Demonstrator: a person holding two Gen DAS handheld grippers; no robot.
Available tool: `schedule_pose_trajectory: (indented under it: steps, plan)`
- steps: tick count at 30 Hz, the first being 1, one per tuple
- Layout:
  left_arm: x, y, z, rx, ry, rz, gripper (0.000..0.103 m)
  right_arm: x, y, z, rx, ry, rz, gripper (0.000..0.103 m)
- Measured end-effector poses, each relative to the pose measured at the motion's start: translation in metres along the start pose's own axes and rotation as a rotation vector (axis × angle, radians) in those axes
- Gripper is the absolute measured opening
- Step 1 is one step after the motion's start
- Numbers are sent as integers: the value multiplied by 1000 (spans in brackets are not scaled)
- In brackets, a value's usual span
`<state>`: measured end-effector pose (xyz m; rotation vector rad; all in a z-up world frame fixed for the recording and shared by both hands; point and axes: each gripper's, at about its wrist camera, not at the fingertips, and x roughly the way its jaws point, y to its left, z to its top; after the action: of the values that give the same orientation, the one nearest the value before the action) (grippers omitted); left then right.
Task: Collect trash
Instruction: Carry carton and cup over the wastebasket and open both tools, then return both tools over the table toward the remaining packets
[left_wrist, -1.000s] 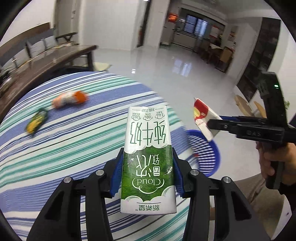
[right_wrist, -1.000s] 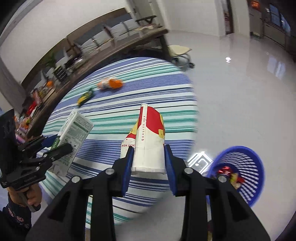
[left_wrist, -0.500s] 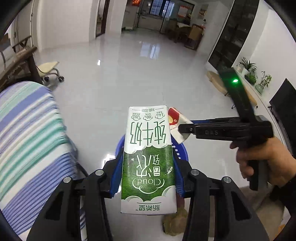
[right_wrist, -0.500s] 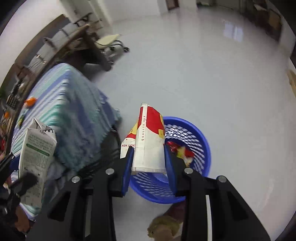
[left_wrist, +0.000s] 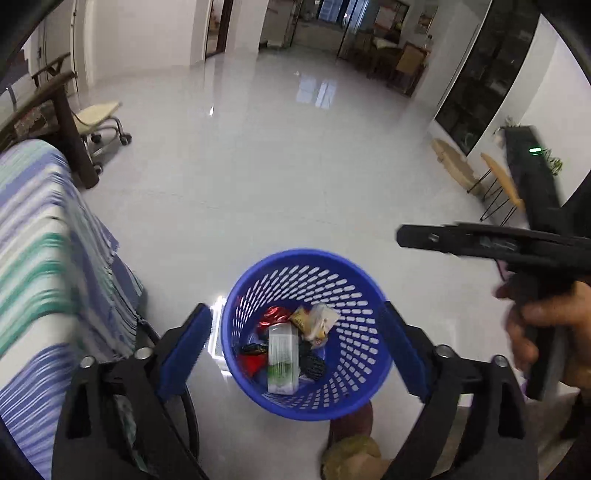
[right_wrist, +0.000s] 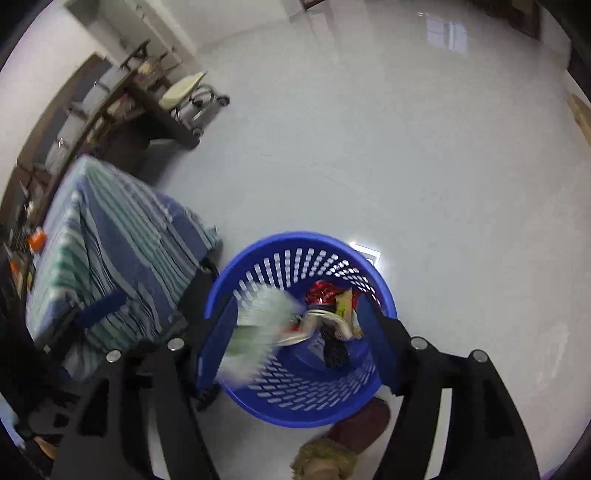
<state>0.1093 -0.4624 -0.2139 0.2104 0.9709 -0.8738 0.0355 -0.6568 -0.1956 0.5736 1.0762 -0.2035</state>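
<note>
A blue plastic basket (left_wrist: 306, 255) stands on the floor right under both grippers. My left gripper (left_wrist: 295, 314) hangs over it with its jaws opening wide and nothing between them. The green and white milk carton (left_wrist: 282, 358) lies inside among red and yellow wrappers. My right gripper (right_wrist: 295, 301) is also above the basket (right_wrist: 280, 236), its jaws opening, nothing pressed between the pads. In the right wrist view the carton (right_wrist: 258, 325) is a falling blur, and the red and white paper cup (right_wrist: 299, 332) drops beside it. A hand (left_wrist: 535, 325) holds the right gripper at the left wrist view's right side.
The table with the striped blue and green cloth (left_wrist: 44, 258) stands just left of the basket, an orange item (right_wrist: 37, 240) on it. A slippered foot (right_wrist: 325, 461) is by the basket's near side. A wheeled stool (left_wrist: 103, 114) and glossy floor lie beyond.
Both grippers have swung from the table to above the basket and sunk. Both have opened, and the milk carton and the paper cup have dropped out into the basket.
</note>
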Motion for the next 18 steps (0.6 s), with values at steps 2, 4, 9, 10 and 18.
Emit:
schedule_pose_trajectory:
  steps: [2,4,9,10,18]
  plan:
    - [-34,-1,-5,18,-48,19,98,-9,1,3,10,-36,-24,85]
    - [-69,2,-14,37,-92,59,98,-19,7,4,5,-71,-52,90]
    - [-130,34,-43,32,-131,243,98,-47,46,-4,-91,-197,-134,98]
    - [-140,45,-49,15,-133,271,98,-50,56,-7,-116,-220,-138,98]
    - [-189,115,-85,-122,-150,385,98,-56,167,-68,-328,-333,-92,98]
